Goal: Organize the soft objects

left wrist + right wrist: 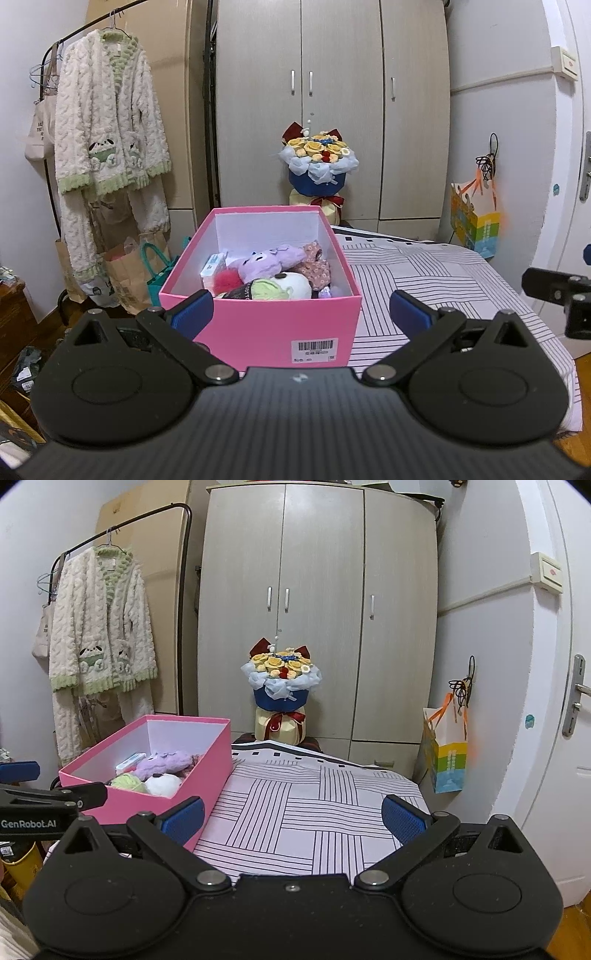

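Note:
A pink box (266, 325) stands on the striped bed sheet (424, 280). Inside lie a purple plush (269, 262), a white and green plush (284, 286), a red fluffy ball (226, 281), a floral doll (317, 267) and a small packet (214, 266). My left gripper (301, 314) is open and empty, just in front of the box. The box also shows in the right wrist view (129, 801), at the left. My right gripper (293, 819) is open and empty over the sheet (314, 805), to the right of the box.
A grey wardrobe (332, 92) stands behind the bed, with a flower bouquet (317, 162) in front of it. A fluffy robe (107, 140) hangs on a rack at the left, above paper bags (125, 273). A colourful bag (474, 221) hangs by the door.

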Motion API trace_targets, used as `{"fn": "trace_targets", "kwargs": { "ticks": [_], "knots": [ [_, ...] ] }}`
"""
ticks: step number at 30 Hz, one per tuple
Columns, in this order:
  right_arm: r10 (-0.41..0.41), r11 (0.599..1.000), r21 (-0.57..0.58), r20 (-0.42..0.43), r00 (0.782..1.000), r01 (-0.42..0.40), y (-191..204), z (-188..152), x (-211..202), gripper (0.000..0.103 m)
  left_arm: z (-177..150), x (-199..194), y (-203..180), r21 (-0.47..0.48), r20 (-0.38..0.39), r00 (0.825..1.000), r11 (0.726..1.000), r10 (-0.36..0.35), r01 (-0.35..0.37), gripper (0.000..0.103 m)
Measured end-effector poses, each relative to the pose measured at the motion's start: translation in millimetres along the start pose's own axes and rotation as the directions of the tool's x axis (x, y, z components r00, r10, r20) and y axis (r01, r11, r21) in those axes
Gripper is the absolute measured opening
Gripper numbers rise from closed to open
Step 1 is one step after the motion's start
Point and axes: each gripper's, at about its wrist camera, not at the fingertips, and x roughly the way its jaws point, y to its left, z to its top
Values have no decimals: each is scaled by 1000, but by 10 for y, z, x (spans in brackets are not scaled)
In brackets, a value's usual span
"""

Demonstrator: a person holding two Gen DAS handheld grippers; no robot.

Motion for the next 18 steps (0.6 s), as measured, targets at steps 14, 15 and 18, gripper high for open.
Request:
{"fn": "trace_targets", "kwargs": {
  "ticks": [14, 15, 18],
  "knots": [
    [-25, 999, 41, -23, 999, 26, -18, -48, 6, 103, -4, -21, -10, 19, 5, 1000, 1000, 9, -9, 103],
    [-25, 999, 40, -23, 999, 26, -15, -49, 6, 103, -2, -17, -3, 22, 4, 1000, 1000, 5, -5, 103],
    [-25, 999, 37, -25, 999, 26, -15, -54, 10, 103, -14, -16, 2, 19, 1, 1000, 1000, 3, -3, 103]
  ]
}}
